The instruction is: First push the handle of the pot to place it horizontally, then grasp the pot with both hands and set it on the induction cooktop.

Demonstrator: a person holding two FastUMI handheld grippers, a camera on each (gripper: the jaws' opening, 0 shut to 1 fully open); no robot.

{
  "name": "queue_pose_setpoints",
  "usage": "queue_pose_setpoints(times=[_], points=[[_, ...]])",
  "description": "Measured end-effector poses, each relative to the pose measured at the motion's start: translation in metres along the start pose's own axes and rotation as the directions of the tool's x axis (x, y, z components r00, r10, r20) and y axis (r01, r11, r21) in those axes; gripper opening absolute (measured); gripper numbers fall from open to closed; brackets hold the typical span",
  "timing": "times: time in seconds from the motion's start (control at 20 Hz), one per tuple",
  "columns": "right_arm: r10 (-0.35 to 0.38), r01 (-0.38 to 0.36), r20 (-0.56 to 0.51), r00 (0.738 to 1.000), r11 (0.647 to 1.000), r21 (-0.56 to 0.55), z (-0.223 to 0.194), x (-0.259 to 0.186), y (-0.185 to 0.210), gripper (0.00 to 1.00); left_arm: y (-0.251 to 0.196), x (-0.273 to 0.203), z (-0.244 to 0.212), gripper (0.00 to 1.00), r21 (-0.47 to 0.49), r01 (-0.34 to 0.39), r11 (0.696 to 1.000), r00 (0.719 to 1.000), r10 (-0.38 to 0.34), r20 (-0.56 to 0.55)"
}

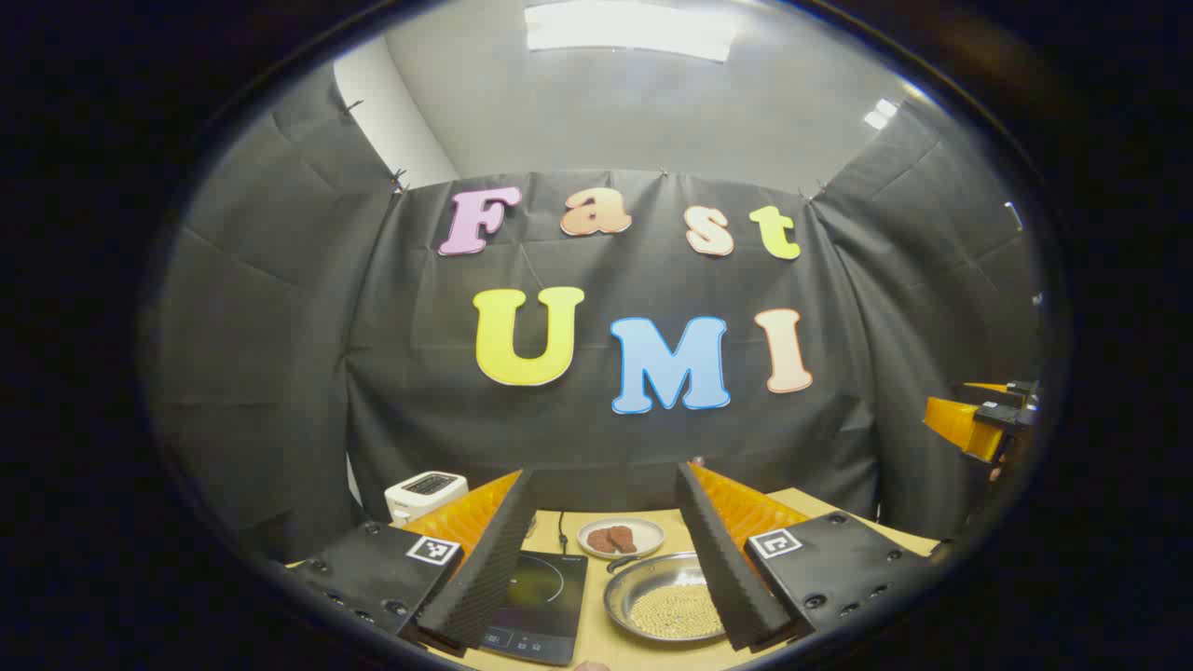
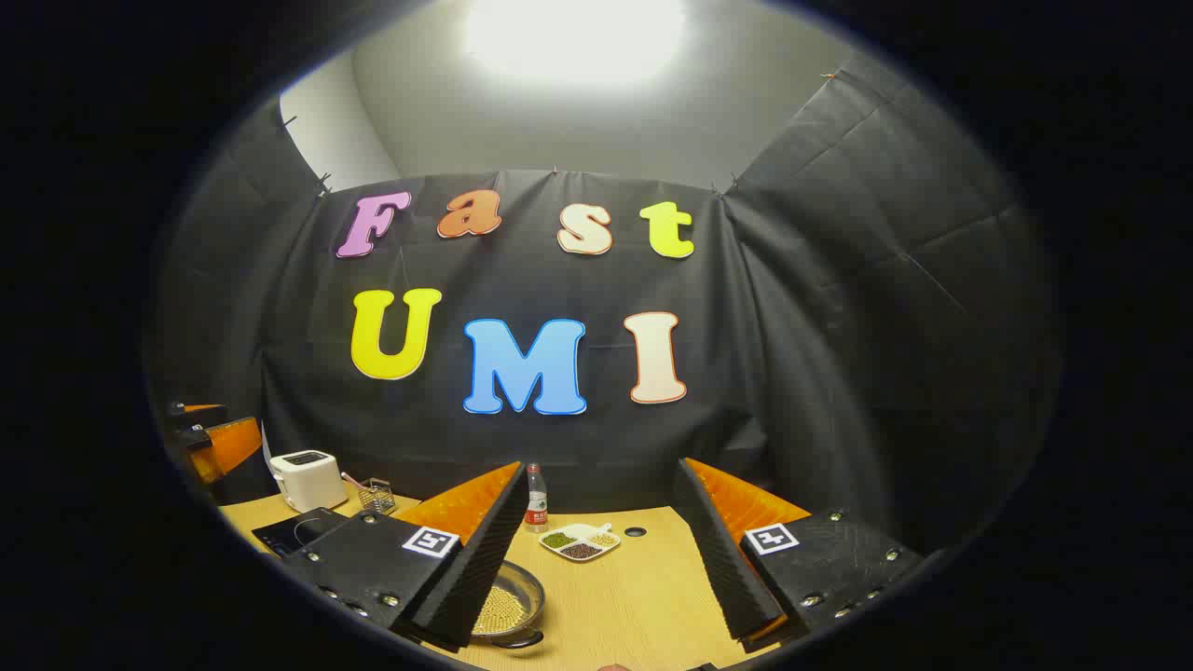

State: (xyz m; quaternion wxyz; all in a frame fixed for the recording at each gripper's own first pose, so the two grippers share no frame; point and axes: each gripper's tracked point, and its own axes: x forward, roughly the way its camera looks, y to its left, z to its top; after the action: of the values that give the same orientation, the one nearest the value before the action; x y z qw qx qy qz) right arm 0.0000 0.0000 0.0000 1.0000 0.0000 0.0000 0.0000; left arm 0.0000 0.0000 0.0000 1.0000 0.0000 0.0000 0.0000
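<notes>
The pot (image 1: 666, 596) is a shallow silver pan with pale beans inside, standing on the wooden table right of the black induction cooktop (image 1: 541, 606). A short black handle (image 1: 623, 562) sticks out from its far-left rim. My left gripper (image 1: 606, 471) hovers open above the table, its right finger covering the pot's right edge. In the right gripper view the pot (image 2: 511, 604) lies partly behind the left finger, with a black handle (image 2: 517, 639) on its near rim. My right gripper (image 2: 601, 466) is open and holds nothing. The cooktop (image 2: 284, 533) shows at the left.
A plate of brown pieces (image 1: 620, 538) sits behind the pot. A white toaster (image 2: 303, 477) and a wire basket (image 2: 376, 494) stand at the back left. A bottle (image 2: 536, 499) and a divided dish of beans (image 2: 580, 540) are farther back. Bare table (image 2: 634, 596) lies right of the pot.
</notes>
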Motion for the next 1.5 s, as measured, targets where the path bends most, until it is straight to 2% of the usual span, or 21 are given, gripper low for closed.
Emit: queue_pose_setpoints(times=[0.1,0.15,0.25,0.3,0.35,0.45,0.5,0.7,0.75,0.8,1.15,1.2,1.25,1.4,1.5], points=[[0.001,-0.001,-0.004,1.0,1.0,-0.002,0.0,0.002,0.001,0.96,0.003,0.001,0.0,1.0,-0.001,-0.005,1.0,1.0,0.005,-0.001],[0.003,-0.003,-0.005,1.0,1.0,-0.003,-0.001,0.002,0.001,0.96,0.004,0.0,0.0,0.97,-0.002,-0.006,1.0,1.0,0.006,0.001],[-0.001,0.001,-0.006,1.0,1.0,-0.012,-0.002,0.002,0.001,0.96,0.006,0.0,0.001,0.97,0.0,-0.008,1.0,1.0,0.008,0.004],[-0.001,0.001,-0.009,1.0,1.0,-0.019,-0.002,0.003,0.001,0.96,0.007,0.001,0.001,1.0,0.0,-0.008,1.0,1.0,0.008,0.005],[-0.001,0.001,-0.01,1.0,1.0,-0.023,-0.002,0.003,0.002,0.96,0.007,0.001,0.0,0.97,0.0,-0.009,1.0,1.0,0.009,0.005],[-0.001,0.0,-0.011,1.0,1.0,-0.025,-0.002,0.005,0.003,0.96,0.009,0.001,-0.001,1.0,-0.001,-0.01,1.0,1.0,0.01,0.003],[-0.001,0.0,-0.013,1.0,1.0,-0.023,-0.002,0.005,0.004,0.96,0.011,0.001,-0.001,0.97,-0.002,-0.012,1.0,1.0,0.012,0.002],[0.003,-0.003,-0.021,1.0,1.0,-0.022,-0.003,0.006,0.007,0.96,0.015,0.002,-0.002,1.0,0.001,-0.013,1.0,1.0,0.013,0.002],[0.004,-0.004,-0.022,1.0,1.0,-0.022,-0.004,0.005,0.008,0.96,0.016,0.001,-0.002,0.97,0.003,-0.014,1.0,1.0,0.014,0.003],[0.005,-0.005,-0.023,1.0,1.0,-0.022,-0.003,0.004,0.009,0.96,0.017,0.001,0.0,1.0,0.004,-0.012,1.0,1.0,0.012,0.005],[0.007,-0.008,-0.035,0.999,1.0,-0.026,-0.008,0.003,0.016,0.95,0.02,-0.001,0.001,1.0,0.012,-0.008,1.0,1.0,0.008,0.01],[0.011,-0.012,-0.038,0.999,1.0,-0.024,-0.008,0.003,0.018,0.83,0.021,-0.001,0.001,0.97,0.012,-0.009,1.0,1.0,0.009,0.01],[0.007,-0.008,-0.041,0.999,1.0,-0.024,-0.009,0.002,0.02,0.75,0.023,-0.002,0.002,0.97,0.013,-0.01,1.0,1.0,0.01,0.011],[0.018,-0.019,-0.056,0.998,1.0,-0.018,-0.012,0.001,0.028,0.71,0.032,-0.003,0.003,0.97,0.016,-0.011,1.0,1.0,0.011,0.014],[0.017,-0.017,-0.048,0.999,1.0,-0.006,-0.01,0.001,0.029,0.38,0.037,-0.004,0.003,0.97,0.019,-0.009,1.0,1.0,0.009,0.017]])
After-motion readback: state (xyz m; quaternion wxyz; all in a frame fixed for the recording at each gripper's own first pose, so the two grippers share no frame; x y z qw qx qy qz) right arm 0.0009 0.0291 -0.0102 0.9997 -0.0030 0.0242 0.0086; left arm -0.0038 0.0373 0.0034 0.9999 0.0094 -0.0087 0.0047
